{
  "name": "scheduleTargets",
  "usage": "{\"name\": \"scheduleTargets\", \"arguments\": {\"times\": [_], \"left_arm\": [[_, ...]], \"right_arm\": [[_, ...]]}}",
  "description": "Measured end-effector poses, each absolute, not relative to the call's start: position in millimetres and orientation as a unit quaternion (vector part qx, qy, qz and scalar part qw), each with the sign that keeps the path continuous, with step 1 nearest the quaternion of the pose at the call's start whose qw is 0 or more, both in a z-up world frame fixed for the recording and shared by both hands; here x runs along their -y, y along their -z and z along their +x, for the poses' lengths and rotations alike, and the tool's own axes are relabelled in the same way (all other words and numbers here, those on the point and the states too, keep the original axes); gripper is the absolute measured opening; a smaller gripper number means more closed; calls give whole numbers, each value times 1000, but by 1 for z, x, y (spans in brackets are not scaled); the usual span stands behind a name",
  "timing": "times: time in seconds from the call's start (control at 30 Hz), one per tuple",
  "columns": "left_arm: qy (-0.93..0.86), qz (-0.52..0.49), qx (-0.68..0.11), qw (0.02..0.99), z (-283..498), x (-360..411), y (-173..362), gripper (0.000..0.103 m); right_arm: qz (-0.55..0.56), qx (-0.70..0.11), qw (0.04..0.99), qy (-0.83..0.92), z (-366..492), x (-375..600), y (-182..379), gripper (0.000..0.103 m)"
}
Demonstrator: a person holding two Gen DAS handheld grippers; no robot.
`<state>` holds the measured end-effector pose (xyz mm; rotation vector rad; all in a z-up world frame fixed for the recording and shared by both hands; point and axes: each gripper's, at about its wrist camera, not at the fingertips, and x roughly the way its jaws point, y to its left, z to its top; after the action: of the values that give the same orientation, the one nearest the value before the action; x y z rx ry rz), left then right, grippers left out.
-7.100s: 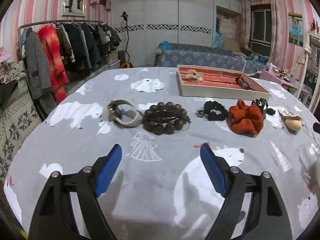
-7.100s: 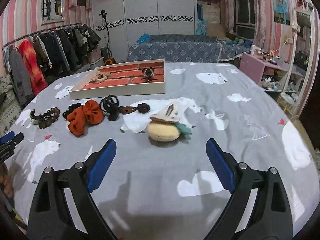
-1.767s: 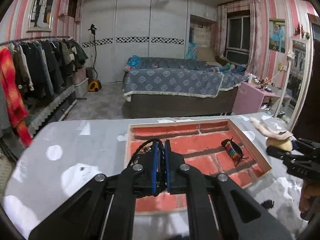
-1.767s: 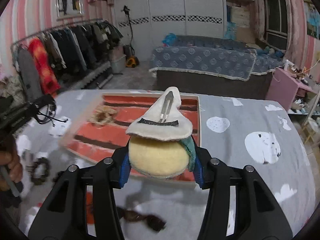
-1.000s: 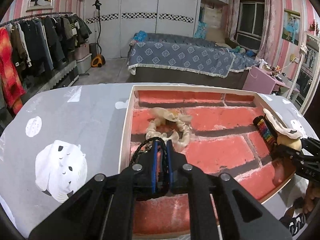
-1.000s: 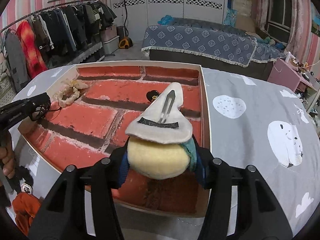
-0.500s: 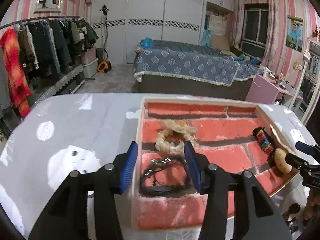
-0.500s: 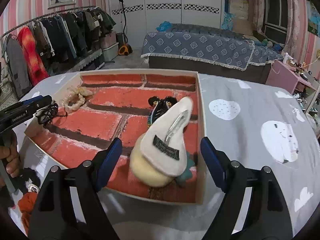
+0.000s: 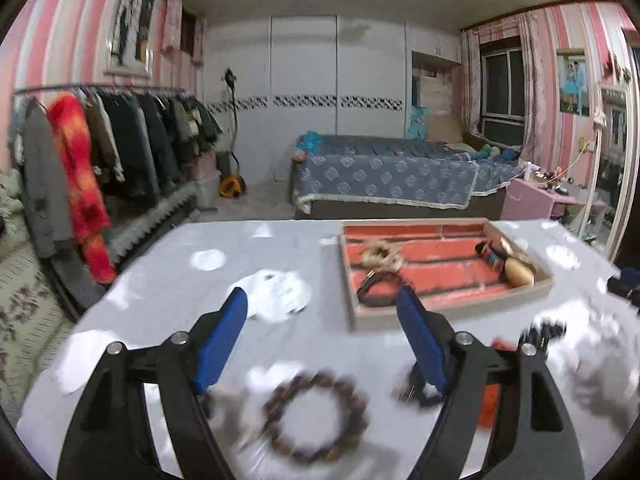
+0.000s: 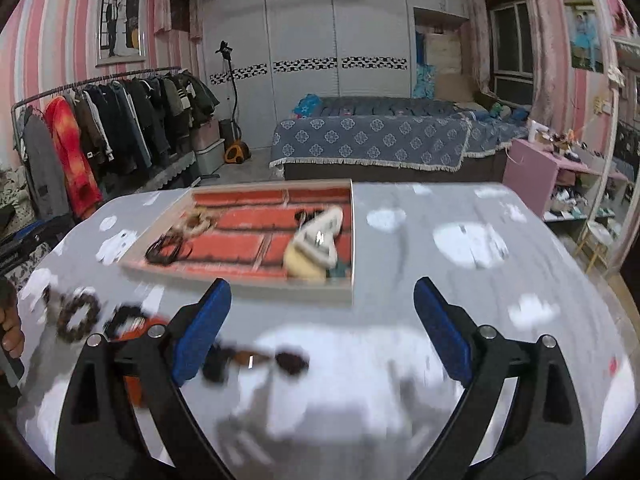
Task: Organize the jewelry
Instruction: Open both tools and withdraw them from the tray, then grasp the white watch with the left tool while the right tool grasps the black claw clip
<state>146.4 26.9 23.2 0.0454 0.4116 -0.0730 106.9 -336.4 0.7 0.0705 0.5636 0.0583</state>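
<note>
Both the left tongs [image 9: 322, 340] and right tongs [image 10: 322, 330] stand apart and empty above the tabletop [image 10: 460, 292]; risk: closing on the wooden bead bracelet [image 9: 316, 418], lying below the left tongs outside the tray [image 9: 549, 280], may catch the cloth or skid the beads.

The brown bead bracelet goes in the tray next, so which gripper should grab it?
Probably the left gripper: it is open, and the bead bracelet lies right between its fingers. From the right view it sits far left.
</note>
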Motion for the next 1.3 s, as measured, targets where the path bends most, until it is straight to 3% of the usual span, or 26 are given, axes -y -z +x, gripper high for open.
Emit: {"name": "scheduleTargets", "arguments": {"times": [0.3,0.47,1.3], "left_arm": [[26,-24,-203,979,57,-42,4,76],[31,-10,-161,986,27,-27,0,78],[-4,-17,-220,975,62,-38,5,79]], "right_arm": [[27,-274,961,-15,15,324,16,92],[3,-249,968,-1,-6,314,13,92],[28,-284,958,-7,9,313,24,92]]}}
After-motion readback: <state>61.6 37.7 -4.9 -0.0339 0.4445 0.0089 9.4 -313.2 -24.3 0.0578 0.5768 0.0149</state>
